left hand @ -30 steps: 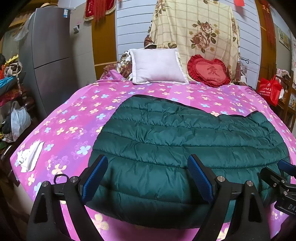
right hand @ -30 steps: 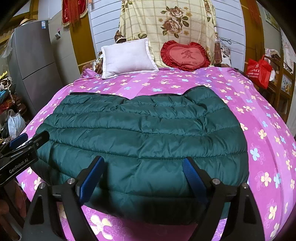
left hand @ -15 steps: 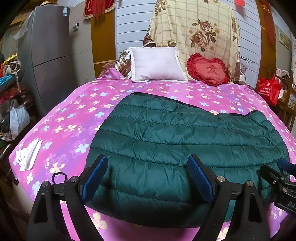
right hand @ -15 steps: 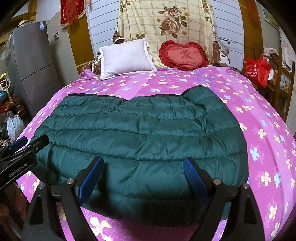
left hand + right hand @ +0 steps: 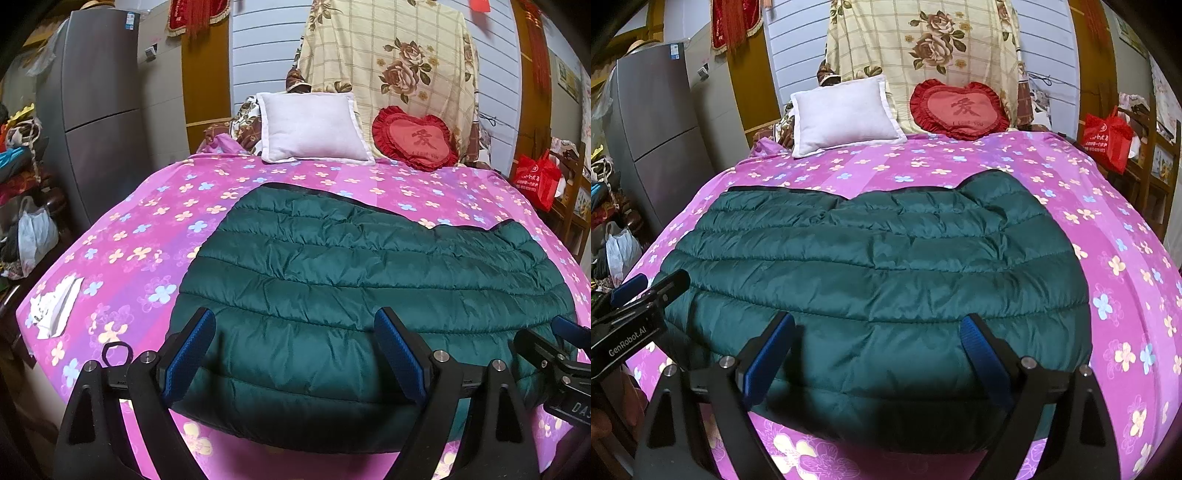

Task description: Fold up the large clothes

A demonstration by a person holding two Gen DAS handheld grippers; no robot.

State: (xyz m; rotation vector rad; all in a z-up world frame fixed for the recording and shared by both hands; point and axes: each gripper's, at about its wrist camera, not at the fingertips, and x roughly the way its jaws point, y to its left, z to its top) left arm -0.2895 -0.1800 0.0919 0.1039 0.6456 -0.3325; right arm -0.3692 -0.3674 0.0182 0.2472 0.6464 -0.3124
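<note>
A dark green quilted down jacket (image 5: 362, 280) lies flat on a bed covered with a pink flowered sheet (image 5: 147, 229), taking up the near half of the bed, closer to the right side in the left wrist view. Its long axis runs across the bed, from side to side, and its quilting seams follow the same line. The near edge, a rounded fold, lies close to the foot of the bed; the far edge, trimmed in black, faces the pillows, with a raised corner at the far right (image 5: 993, 184). The left gripper (image 5: 295, 354) hovers over the near left part of the jacket, its blue-padded fingers (image 5: 188, 350) spread wide with nothing between them. The right gripper (image 5: 879, 354) hovers over the near right part, likewise spread wide and holding nothing. Whether either one touches the fabric cannot be told. At the head of the bed a white pillow (image 5: 310, 129) and a red heart-shaped cushion (image 5: 413, 140) lean against a flowered cream blanket (image 5: 388, 55). A crumpled white paper (image 5: 55, 306) lies on the sheet's near left corner, well apart from the jacket.
</note>
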